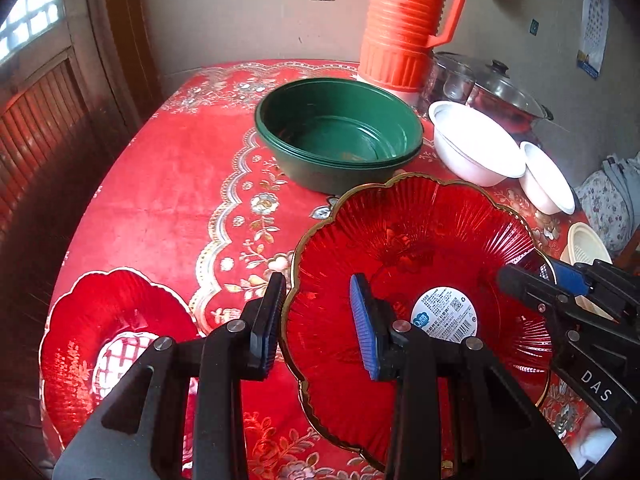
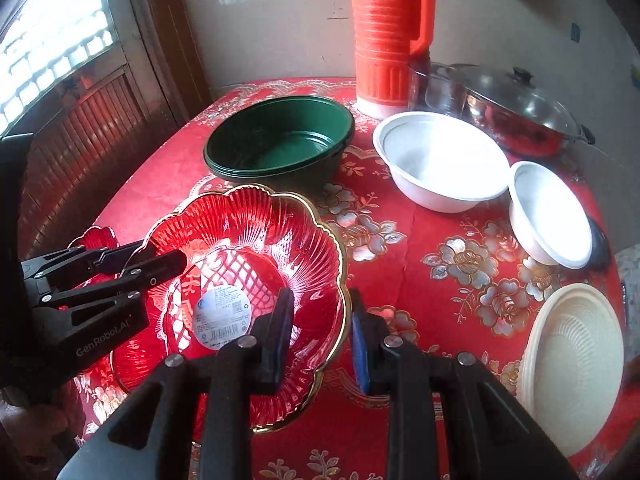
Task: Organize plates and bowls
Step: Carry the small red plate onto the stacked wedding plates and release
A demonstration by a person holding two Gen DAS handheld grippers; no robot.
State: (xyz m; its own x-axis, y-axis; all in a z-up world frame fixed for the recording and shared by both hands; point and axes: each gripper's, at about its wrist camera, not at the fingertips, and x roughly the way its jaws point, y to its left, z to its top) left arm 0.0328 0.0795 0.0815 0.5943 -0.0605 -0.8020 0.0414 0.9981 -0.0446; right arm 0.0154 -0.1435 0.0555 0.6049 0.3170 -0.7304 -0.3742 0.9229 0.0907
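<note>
Two claws straddle opposite edges of one red scalloped glass plate (image 2: pixel 248 280), which sits on the counter (image 1: pixel 168 184) close in front of both cameras. Right claw (image 2: pixel 320 332): fingers apart, the gilt rim of the plate running between them, inner finger above the plate's well and outer finger outside the rim; no pad appears pressed to the glass. Left claw (image 1: pixel 318 320): fingers likewise apart across the facing rim, one finger inside near the white label, the other outside. From the right wrist view the left claw's fingers look nearer together at the rim, though the angle is too oblique to say whether they touch it. A second red plate (image 1: pixel 104 340) lies just left of the left claw, the likely stacking mate. Ahead of both claws stand the nested green bowls (image 1: pixel 338 136); ahead and to the right, a large white bowl (image 2: pixel 440 164), a small white bowl (image 2: pixel 550 216), and a cream ribbed dish (image 2: pixel 576 364). To perform the grasp well, each claw should probably close squarely on a lobe of the rim rather than a notch, with gentle, even pressure, since ribbed glass is slick and brittle; the lift should keep the plate level and both claws rising together.
</note>
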